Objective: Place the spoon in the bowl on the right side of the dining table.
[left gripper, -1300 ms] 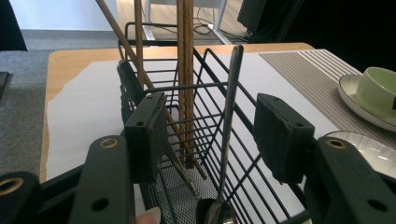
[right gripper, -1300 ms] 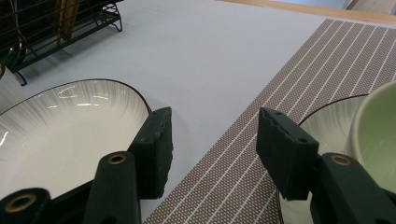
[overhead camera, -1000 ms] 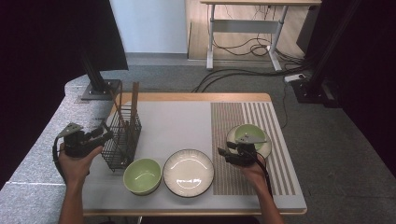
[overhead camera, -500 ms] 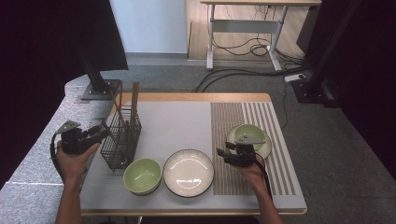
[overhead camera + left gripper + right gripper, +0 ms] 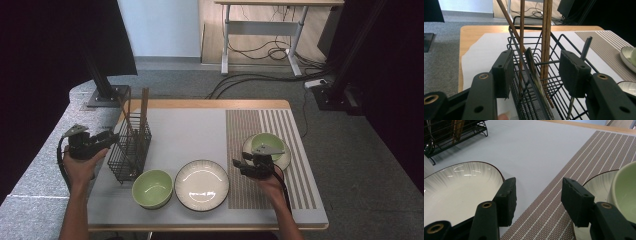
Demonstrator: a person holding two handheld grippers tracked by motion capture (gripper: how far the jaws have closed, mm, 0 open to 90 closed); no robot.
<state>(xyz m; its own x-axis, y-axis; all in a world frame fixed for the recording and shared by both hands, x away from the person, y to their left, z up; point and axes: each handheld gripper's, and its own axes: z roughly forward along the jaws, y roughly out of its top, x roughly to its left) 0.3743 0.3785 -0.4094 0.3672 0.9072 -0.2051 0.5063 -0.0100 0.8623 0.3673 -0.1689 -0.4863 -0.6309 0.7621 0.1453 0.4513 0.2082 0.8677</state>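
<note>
Left claw (image 5: pixel 536 72) apart, straddling wire basket (image 5: pixel 534 100) rim; right claw (image 5: pixel 537 200) apart over mat edge.

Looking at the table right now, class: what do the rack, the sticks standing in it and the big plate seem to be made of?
Rack: thin black wire with a mesh floor, probably coated metal, matt.
Sticks: brown with lengthwise grain, so likely wood or bamboo.
Big plate: cream with a dark rim and bright reflections, probably glazed ceramic, though melamine cannot be ruled out.
</note>
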